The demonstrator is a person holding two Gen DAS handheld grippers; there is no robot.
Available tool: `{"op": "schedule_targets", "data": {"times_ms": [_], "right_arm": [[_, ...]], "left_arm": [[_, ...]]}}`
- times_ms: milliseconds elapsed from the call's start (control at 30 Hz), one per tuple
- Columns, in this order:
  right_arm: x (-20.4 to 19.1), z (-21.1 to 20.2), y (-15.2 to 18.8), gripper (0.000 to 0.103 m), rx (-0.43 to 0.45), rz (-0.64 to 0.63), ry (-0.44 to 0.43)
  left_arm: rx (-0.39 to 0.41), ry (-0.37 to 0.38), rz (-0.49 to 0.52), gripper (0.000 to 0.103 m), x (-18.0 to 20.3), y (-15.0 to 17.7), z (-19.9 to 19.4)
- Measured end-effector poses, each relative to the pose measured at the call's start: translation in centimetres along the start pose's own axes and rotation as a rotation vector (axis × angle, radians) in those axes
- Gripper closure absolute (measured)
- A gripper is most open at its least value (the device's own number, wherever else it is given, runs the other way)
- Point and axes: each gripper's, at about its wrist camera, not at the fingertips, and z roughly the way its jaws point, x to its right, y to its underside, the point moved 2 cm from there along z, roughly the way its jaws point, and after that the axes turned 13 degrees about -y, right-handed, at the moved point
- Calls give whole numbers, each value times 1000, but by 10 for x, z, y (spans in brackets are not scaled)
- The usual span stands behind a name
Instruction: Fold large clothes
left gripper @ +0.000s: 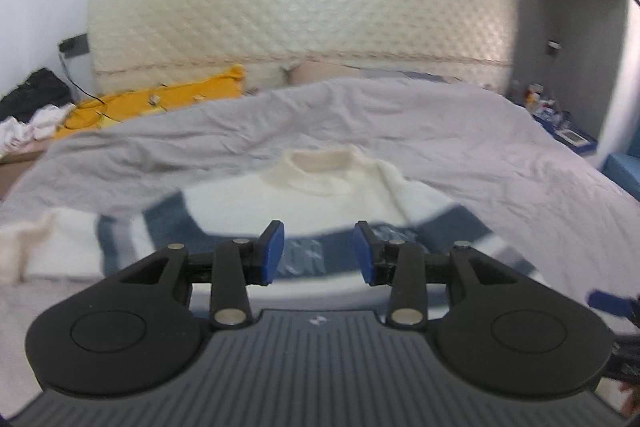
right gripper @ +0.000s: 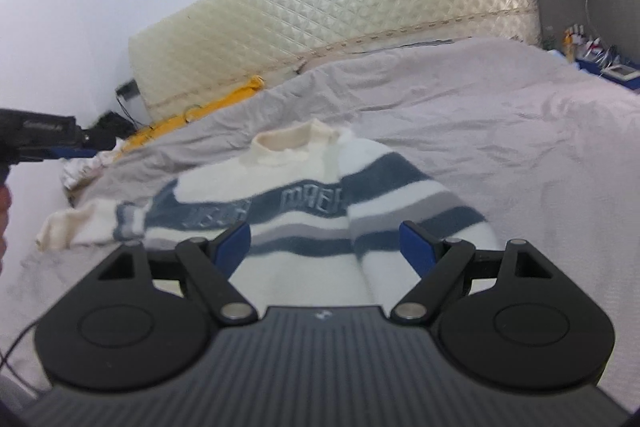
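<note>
A white sweater [left gripper: 320,199] with navy and grey stripes lies flat on the grey bed cover [left gripper: 440,131], collar toward the headboard. Its left sleeve [left gripper: 60,243] stretches out to the left. In the right wrist view the sweater [right gripper: 288,187] shows its right sleeve [right gripper: 424,203] folded down along the body. My left gripper [left gripper: 319,253] is open and empty above the sweater's chest stripe. My right gripper [right gripper: 325,249] is open wide and empty above the sweater's lower right part. The left gripper's body [right gripper: 36,135] shows at the left edge of the right wrist view.
A quilted cream headboard [left gripper: 300,19] stands behind the bed. A yellow cloth [left gripper: 160,99] and dark and white clothes [left gripper: 32,107] lie at the far left. A cluttered nightstand [left gripper: 560,123] and a grey pillar [left gripper: 568,27] stand at the right.
</note>
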Motion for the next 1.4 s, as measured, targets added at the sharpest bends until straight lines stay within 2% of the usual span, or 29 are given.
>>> {"op": "schedule_targets", "data": {"times_ms": [133,233,333,433,533,633,733,867,967,1100,1233,1300,1367,1400], "right_arm": [[3,-9,3,20,-11,20,-11],[11,-11,4,20,-37,43,35],[27,-18,6,20,-47,113,86],[45,-22,16,20,-86,195,134],[61,-14,31,20,-165,288,156],[70,2,49,21,-247,386,142],[81,12,62,21,-287,432,241],[82,10,63,22,-257,422,324],[77,16,69,27,-287,370,356],[60,23,75,27,-330,286,375],[64,29,76,27,-343,242,426],[63,33,76,32,-332,212,461],[61,31,73,55,-298,194,498],[60,29,71,62,-273,194,507]], "left_arm": [[-13,23,-32,59,26,41,-20],[-40,58,-64,59,36,73,-27],[-93,97,-132,59,36,107,-22],[-154,99,-140,59,29,132,-2],[-199,93,-165,59,21,145,11],[-238,94,-191,59,8,151,27],[-299,79,-198,59,1,160,45],[-382,77,-237,59,0,173,64],[-384,74,-247,59,-1,174,68],[-387,83,-270,58,-6,174,71],[-395,93,-320,58,-10,173,67],[-398,99,-340,58,-13,173,65],[-395,98,-346,58,-13,174,63],[-394,98,-348,58,-13,174,63]]}}
